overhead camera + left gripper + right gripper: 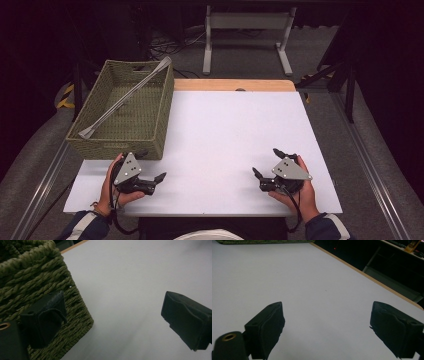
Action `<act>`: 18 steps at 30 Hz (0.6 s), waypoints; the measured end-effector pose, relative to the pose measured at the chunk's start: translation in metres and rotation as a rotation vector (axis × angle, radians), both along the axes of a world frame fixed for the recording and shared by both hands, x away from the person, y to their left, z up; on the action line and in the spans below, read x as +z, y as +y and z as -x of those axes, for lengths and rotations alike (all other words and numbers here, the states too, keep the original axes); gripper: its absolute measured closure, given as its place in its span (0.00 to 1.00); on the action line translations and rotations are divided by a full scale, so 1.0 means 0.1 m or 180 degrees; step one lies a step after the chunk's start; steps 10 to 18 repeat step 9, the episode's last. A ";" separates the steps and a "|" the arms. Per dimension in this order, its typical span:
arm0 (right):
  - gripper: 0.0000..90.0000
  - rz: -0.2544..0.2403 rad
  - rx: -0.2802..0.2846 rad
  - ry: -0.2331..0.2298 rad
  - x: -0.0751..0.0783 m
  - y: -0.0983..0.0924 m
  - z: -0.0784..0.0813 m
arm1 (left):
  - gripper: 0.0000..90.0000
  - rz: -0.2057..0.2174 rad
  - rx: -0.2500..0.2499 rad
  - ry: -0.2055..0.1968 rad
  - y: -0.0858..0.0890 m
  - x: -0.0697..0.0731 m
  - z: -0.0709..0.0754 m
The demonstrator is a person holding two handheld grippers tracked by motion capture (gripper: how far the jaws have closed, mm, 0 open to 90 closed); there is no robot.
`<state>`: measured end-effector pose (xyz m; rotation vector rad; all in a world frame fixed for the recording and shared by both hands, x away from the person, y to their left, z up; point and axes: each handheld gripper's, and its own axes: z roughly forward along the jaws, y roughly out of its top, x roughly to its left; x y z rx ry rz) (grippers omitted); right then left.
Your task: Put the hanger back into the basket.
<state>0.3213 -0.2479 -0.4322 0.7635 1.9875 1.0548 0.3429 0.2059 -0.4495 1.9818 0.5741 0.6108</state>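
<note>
Long metal tongs [125, 98] lie inside the green woven basket [150, 131] at roughly 10 o'clock on the white surface [225, 145]. Long axis runs diagonally: joined end near the basket's 7 o'clock corner, tips resting on the rim toward 1 o'clock. Judged stiff, light, likely slippery; best taken mid-length across the two arms. Left gripper [150, 181] and right gripper [267, 170] both rest low, fingers [265, 327] spread wide, holding nothing.
</note>
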 end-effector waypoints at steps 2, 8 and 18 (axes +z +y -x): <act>0.14 0.0023 0.0001 0.0008 -0.01 0.00 -0.01 | 0.07 -0.0030 -0.0006 0.0010 -0.01 -0.01 0.00; 0.14 -0.0053 -0.0035 0.0066 -0.02 -0.03 -0.03 | 0.08 -0.0052 0.0002 0.0034 -0.02 -0.02 -0.03; 0.14 -0.0053 -0.0035 0.0066 -0.02 -0.03 -0.03 | 0.08 -0.0052 0.0002 0.0034 -0.02 -0.02 -0.03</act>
